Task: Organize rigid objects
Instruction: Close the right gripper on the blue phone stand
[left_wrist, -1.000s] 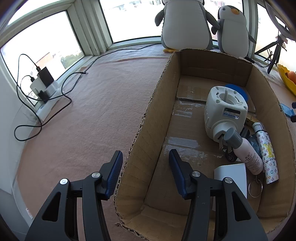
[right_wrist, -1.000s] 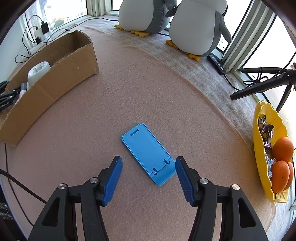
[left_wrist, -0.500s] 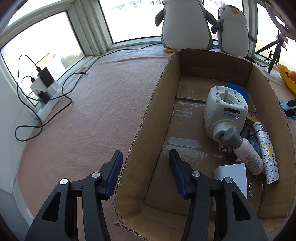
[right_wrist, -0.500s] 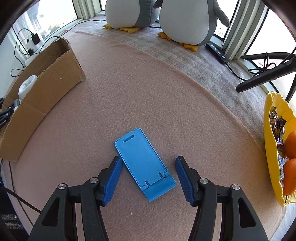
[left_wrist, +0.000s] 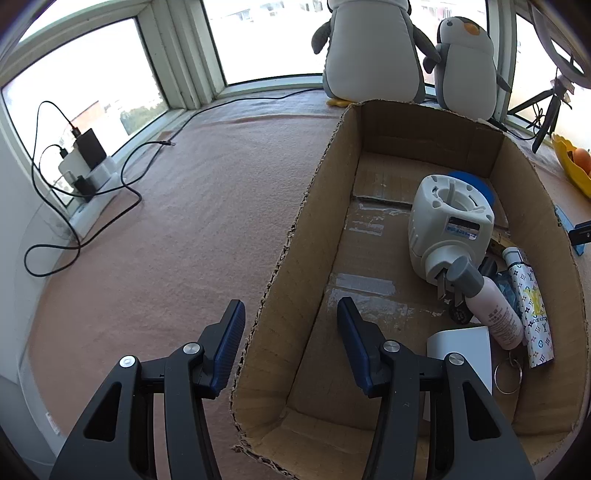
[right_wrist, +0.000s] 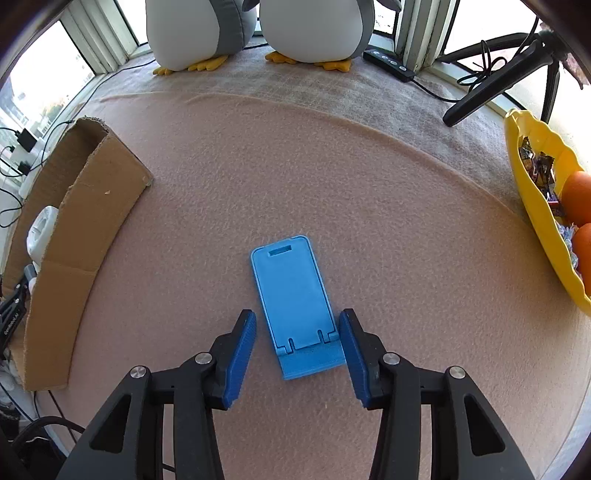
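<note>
A flat blue plastic phone stand (right_wrist: 297, 302) lies on the pink felt. My right gripper (right_wrist: 297, 341) is open, its two fingers on either side of the stand's near end, not touching it. My left gripper (left_wrist: 291, 339) is open and empty, straddling the left wall of the cardboard box (left_wrist: 295, 266). Inside the box lie a white round device (left_wrist: 448, 229), a pink bottle with a grey cap (left_wrist: 487, 302), a patterned tube (left_wrist: 530, 306), a white box (left_wrist: 461, 347) and a key ring (left_wrist: 508, 374). The box also shows at the left of the right wrist view (right_wrist: 85, 229).
Two plush penguins (right_wrist: 258, 33) stand at the back by the windows. A yellow bowl with oranges and sweets (right_wrist: 546, 206) sits at the right. A black tripod leg (right_wrist: 491, 85) and a power strip (right_wrist: 388, 64) lie behind. Chargers and cables (left_wrist: 81, 162) lie on the left sill.
My right gripper has moved forward and turned, so the blue stand now lies lengthwise between its open fingers. The left gripper has stayed still.
</note>
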